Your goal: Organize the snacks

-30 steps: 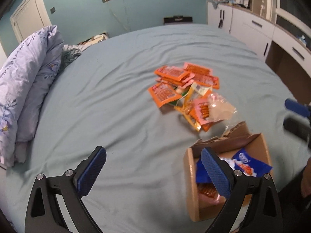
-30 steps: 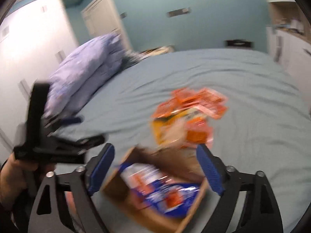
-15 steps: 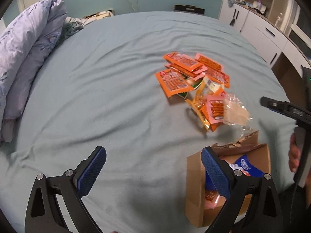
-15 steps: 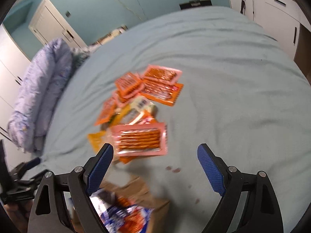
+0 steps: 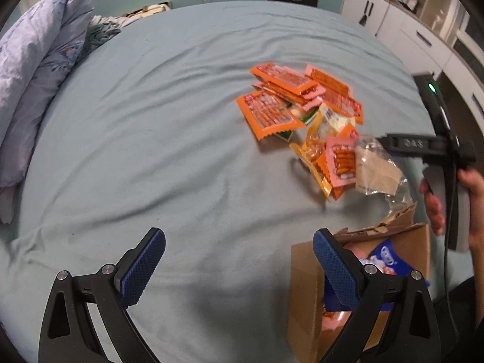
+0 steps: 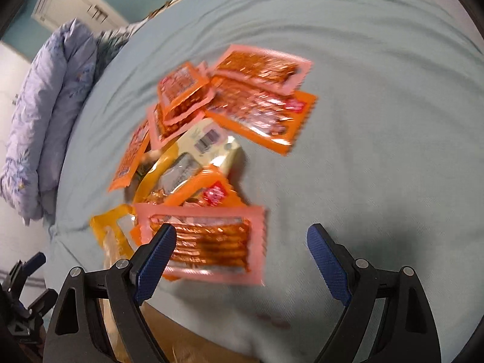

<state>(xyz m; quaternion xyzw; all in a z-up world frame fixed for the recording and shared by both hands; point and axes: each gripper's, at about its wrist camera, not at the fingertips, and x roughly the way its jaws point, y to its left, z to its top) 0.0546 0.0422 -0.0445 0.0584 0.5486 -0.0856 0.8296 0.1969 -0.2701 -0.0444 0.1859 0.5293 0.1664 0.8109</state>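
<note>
Both tongs apart, nothing gripped. R gripper (image 6: 239,248) over pink snack pkt (image 6: 211,245) at pile edge. L gripper (image 5: 239,257) beside cardboard box (image 5: 305,296) on bed (image 5: 151,151).

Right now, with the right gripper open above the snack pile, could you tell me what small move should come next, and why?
Probably lower the right gripper onto the pink packet at the near edge of the pile and close. Its jaws stand wide and empty, that packet lies on top, nearest, and the cardboard box sits just beside it.
</note>
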